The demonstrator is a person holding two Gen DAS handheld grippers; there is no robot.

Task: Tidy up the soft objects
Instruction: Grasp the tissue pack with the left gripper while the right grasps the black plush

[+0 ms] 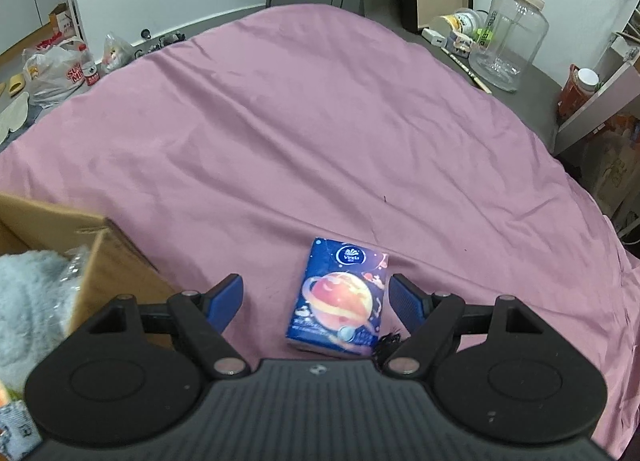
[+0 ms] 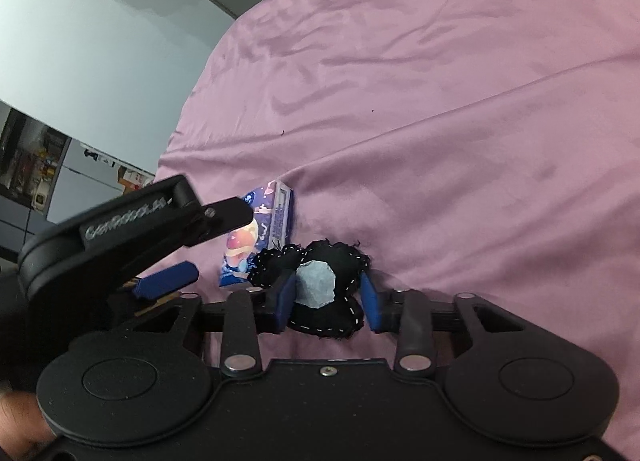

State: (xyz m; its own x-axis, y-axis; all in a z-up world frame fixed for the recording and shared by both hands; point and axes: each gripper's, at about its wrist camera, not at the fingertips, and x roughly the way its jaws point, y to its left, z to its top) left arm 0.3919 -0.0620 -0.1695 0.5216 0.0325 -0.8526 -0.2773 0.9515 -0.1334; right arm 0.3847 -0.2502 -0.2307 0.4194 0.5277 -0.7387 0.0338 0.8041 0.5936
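A pink sheet (image 1: pixel 320 121) is being shown; a dark blue tissue pack (image 1: pixel 340 297) is being marked by an orange planet; a black toy (image 2: pixel 324 293) is being edged with white stitching around a grey patch.

A: The pink sheet (image 1: pixel 320 121) looks like smooth woven cloth, faint sheen, soft creases. The tissue pack (image 1: pixel 340 297) is glossy printed plastic wrap.

B: Yep. The box (image 1: pixel 116 261) is matt brown cardboard, and the black pouch (image 2: pixel 328 301) looks like fuzzy felt with white stitching. The big jug (image 1: pixel 508 37) is clear shiny plastic.
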